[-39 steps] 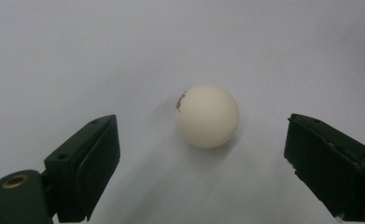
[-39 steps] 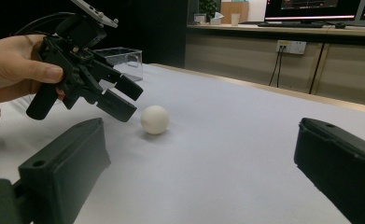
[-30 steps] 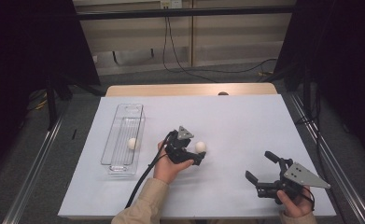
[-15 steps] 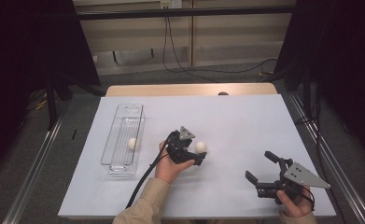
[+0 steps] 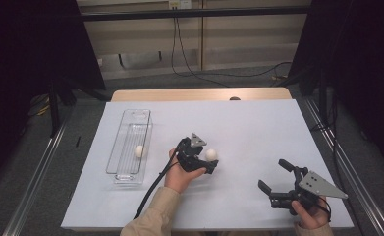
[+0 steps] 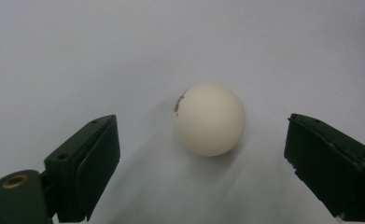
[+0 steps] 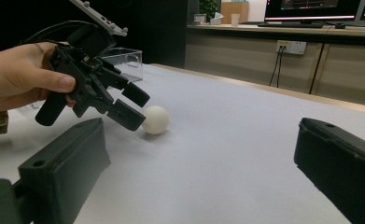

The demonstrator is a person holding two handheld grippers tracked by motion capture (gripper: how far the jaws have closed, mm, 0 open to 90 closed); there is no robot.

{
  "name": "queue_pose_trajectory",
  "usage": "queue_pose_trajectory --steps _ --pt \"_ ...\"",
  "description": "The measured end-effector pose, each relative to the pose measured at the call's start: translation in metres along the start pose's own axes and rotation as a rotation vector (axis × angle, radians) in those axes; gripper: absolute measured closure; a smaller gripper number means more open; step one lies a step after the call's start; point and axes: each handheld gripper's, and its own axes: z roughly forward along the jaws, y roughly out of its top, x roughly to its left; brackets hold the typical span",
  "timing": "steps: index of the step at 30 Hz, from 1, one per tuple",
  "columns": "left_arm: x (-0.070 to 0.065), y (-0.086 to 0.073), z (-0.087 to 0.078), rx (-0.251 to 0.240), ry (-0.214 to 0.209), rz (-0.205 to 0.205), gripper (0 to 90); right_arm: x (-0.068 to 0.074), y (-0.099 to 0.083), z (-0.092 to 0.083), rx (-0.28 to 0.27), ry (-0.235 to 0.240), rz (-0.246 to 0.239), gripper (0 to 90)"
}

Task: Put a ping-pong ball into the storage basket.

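A white ball [image 6: 209, 119] with a small dark mark lies on the white table sheet [image 5: 258, 128], between the jaws of my left gripper [image 6: 202, 140]. The jaws stand wide and neither pad touches the ball. From above, the left gripper [image 5: 209, 161] is near the middle of the table and points right at that ball [image 5: 211, 154]. My right gripper [image 5: 272, 174] is open and holds nothing at the front right. Its own view looks between its jaws [image 7: 201, 154] at the left gripper [image 7: 129, 105] and the ball [image 7: 155, 120]. A second white ball [image 5: 139, 151] lies in a clear tray [image 5: 128, 174].
The long clear tray [image 7: 124, 58] stands on the left part of the sheet, its length running front to back. A black cable [image 5: 152, 189] trails from the left gripper toward the front edge. Metal rails [image 5: 37, 172] flank the table.
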Motion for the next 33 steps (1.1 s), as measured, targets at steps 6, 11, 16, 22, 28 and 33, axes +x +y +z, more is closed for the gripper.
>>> queue_pose_trajectory --steps 6,11,16,22,28,33 --pt "0.001 -0.001 0.003 0.007 -0.002 -0.009 10.6 0.0 0.0 0.0 -0.001 0.001 -0.001 1.7" --pt "0.0 0.0 0.005 0.002 -0.008 -0.014 11.1 0.0 0.0 0.0 0.0 0.001 -0.001 1.7" --pt "-0.001 0.001 0.006 0.007 -0.011 -0.015 11.6 -0.001 0.0 0.0 0.0 0.0 -0.001 1.7" --pt "-0.001 0.001 0.008 0.013 -0.015 -0.015 12.8 0.0 0.0 0.0 0.0 0.001 0.0 1.7" --pt "0.0 0.001 0.01 0.018 -0.023 -0.02 15.3 0.0 0.0 0.0 0.0 0.001 -0.001 1.7" --pt "0.0 0.001 0.011 0.023 -0.027 -0.026 18.3 -0.001 0.0 0.0 0.0 0.001 -0.001 1.7"
